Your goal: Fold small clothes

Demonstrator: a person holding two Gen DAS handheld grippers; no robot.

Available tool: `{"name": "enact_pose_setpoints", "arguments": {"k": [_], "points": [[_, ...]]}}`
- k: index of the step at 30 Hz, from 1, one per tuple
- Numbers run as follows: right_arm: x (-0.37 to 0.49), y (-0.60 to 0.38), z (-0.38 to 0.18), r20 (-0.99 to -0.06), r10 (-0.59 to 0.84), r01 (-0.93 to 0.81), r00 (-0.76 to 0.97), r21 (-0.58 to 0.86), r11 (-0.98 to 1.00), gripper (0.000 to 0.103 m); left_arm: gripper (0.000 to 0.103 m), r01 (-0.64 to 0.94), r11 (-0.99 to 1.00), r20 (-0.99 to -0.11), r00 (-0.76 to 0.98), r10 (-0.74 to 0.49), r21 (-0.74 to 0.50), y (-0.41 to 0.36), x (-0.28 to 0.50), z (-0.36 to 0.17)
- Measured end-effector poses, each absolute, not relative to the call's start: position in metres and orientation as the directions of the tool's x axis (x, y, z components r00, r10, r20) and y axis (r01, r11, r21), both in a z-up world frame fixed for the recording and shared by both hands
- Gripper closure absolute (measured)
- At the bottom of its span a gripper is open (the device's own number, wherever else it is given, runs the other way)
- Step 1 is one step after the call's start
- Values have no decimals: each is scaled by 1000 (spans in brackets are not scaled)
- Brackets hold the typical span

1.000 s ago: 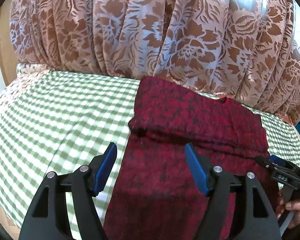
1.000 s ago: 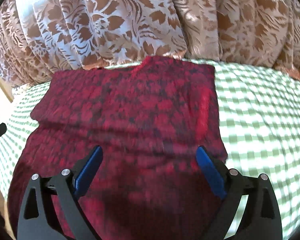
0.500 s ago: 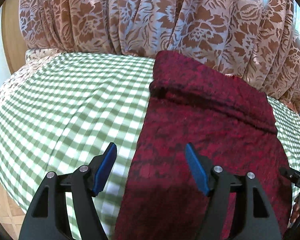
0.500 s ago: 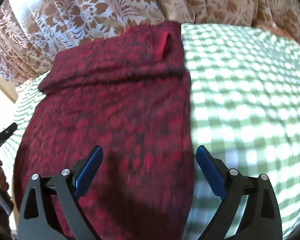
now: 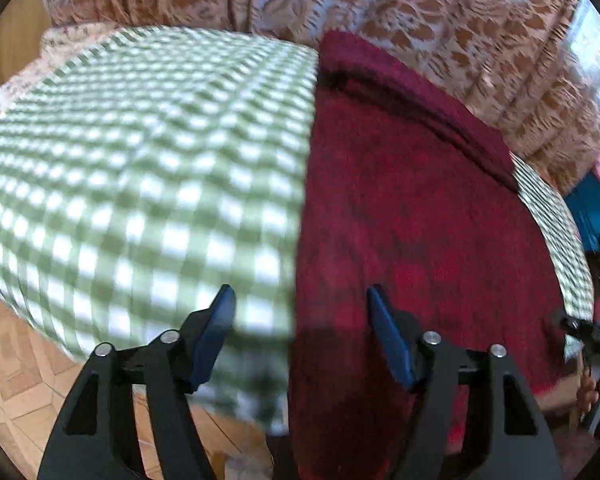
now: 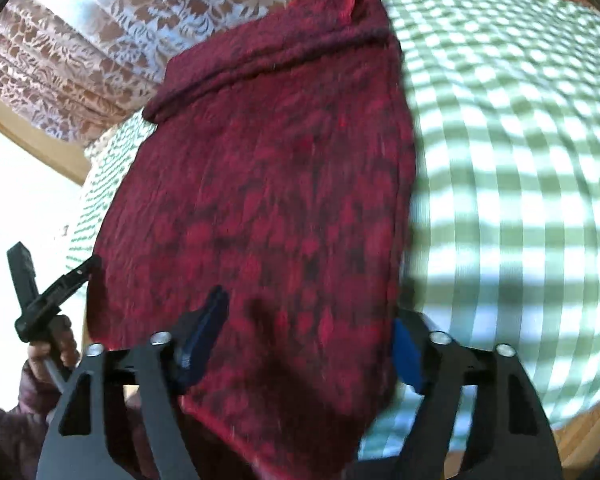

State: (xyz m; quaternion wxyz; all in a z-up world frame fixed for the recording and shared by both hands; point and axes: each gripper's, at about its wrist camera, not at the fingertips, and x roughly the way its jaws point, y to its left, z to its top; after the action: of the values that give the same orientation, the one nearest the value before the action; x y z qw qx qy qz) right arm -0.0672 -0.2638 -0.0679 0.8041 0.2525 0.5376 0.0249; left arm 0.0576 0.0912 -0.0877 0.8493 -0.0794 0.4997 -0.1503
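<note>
Two grippers, both spread wide and empty. At the bottom of its frame the left gripper (image 5: pixel 300 332) straddles the left edge of the red garment (image 5: pixel 412 216), one blue pad (image 5: pixel 216 332) over the green checked cloth (image 5: pixel 140 152), the other over red fabric. The right gripper (image 6: pixel 306 344) sits low in its frame over the garment's (image 6: pixel 268 200) near right corner, jaws apart.

The garment fills the middle of both frames, lying long on the cloth (image 6: pixel 512 184), its far end already turned over in a thick roll at the upper centre, close to the patterned curtain (image 5: pixel 380 4). Its near end seems to hang over the front edge.

It looks soft, fuzzy and light, so it should drape and sag rather than hold shape, though the nap likely grips well. Best taken at the two near corners, pinching the full thickness, so the hem lifts evenly.
</note>
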Motion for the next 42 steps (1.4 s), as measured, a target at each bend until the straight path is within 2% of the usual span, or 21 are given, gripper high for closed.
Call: {"name": "enact_pose_setpoints", "arguments": {"k": [3,4,5,7,9,15,19,24,28,32,33,35,37,38,39,40,42], "points": [[-78,-255,-73,-859,360,212,365,453,866,53,53,216,923,-832,404,-381,-319,85,41,-95],[-80,-251,-75,-861,370,201,349,455,868,55,65,225,916,-832,388,-397,-332,83,38,-98],[-82,-247,-76,-863,380,183,334,454,872,62,77,230,914,-832,382,-401,-335,81,36,-100],[-82,-245,-74,-860,378,178,344,455,872,73,84,250,903,-817,391,-424,-350,81,33,-93],[-80,-246,-64,-833,402,166,379,489,857,81,85,280,887,-790,409,-456,-367,81,32,-80],[-49,-252,-19,-732,432,80,527,549,832,81,86,310,788,-659,433,-615,-532,92,57,-46],[-13,-267,-14,-694,418,115,586,581,805,81,87,325,757,-604,460,-651,-567,82,98,-33],[37,-289,-30,-696,386,231,606,618,751,81,87,299,760,-610,461,-644,-576,66,159,-34],[61,-310,-41,-715,358,315,601,623,716,81,87,244,775,-648,436,-624,-583,51,203,-47],[83,-319,-52,-734,347,352,584,614,706,80,82,178,782,-677,411,-610,-597,41,239,-59],[87,-321,-56,-738,349,363,577,615,700,80,78,164,782,-681,405,-610,-602,39,245,-61],[91,-324,-61,-739,359,376,571,624,686,76,58,131,756,-671,382,-635,-641,39,255,-66],[92,-329,-65,-722,383,386,577,654,651,72,48,103,734,-650,394,-650,-671,44,260,-65],[91,-332,-65,-706,399,383,585,674,631,69,36,99,720,-636,397,-661,-687,47,261,-63],[90,-335,-65,-682,422,376,597,703,604,65,30,92,707,-620,411,-668,-701,52,261,-61],[90,-336,-65,-665,436,370,606,721,586,63,25,82,709,-610,448,-654,-700,61,261,-56],[88,-340,-63,-626,466,349,626,758,551,53,25,94,714,-601,471,-646,-694,70,262,-50]]}}
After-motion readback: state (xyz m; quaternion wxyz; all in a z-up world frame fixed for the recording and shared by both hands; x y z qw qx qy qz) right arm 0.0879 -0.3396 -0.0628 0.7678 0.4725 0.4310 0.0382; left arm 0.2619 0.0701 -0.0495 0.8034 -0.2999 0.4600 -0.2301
